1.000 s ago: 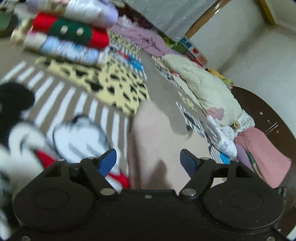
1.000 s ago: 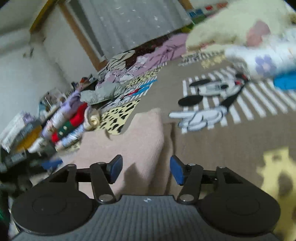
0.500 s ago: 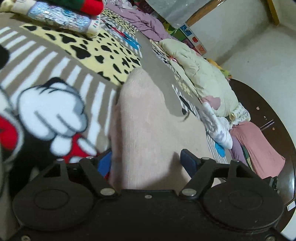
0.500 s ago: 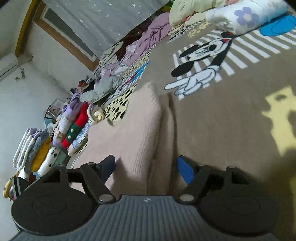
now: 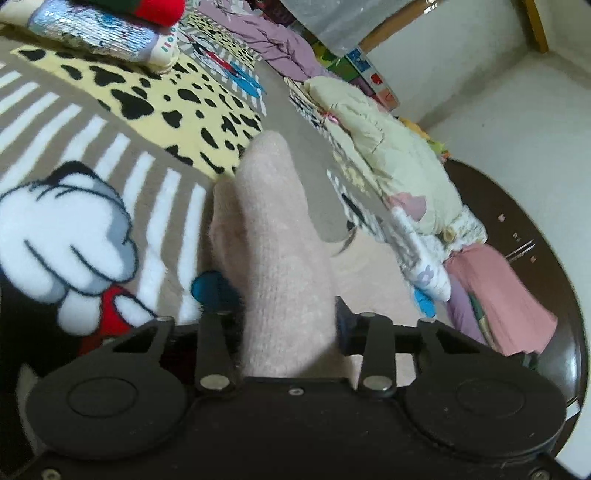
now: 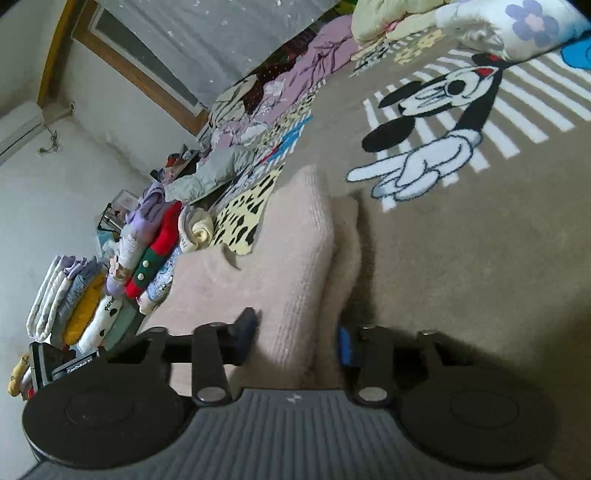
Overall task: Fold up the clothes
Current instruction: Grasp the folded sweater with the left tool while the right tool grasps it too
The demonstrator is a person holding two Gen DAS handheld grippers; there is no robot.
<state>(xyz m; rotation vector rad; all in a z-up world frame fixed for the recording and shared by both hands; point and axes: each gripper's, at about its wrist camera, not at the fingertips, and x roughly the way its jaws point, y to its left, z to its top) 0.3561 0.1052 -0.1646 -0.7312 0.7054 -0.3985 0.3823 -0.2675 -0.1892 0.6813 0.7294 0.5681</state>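
A pale pink knit garment (image 5: 280, 236) lies folded on the cartoon-print blanket (image 5: 74, 229). My left gripper (image 5: 275, 306) is shut on its near left edge, the fabric bunched between the blue pads. My right gripper (image 6: 295, 332) is shut on the garment's near right edge (image 6: 299, 258), where two layers show. The left gripper's right pad is mostly hidden by the fabric.
A stack of folded clothes (image 6: 147, 258) lies left of the garment; it also shows in the left wrist view (image 5: 99, 29). Unfolded clothes (image 6: 295, 74) lie at the back. Bedding and pillows (image 5: 399, 162) are piled on the right, beside a dark wooden board (image 5: 535, 229).
Both grippers moved down onto the pink garment's near edge and closed on it; they were open one second ago.
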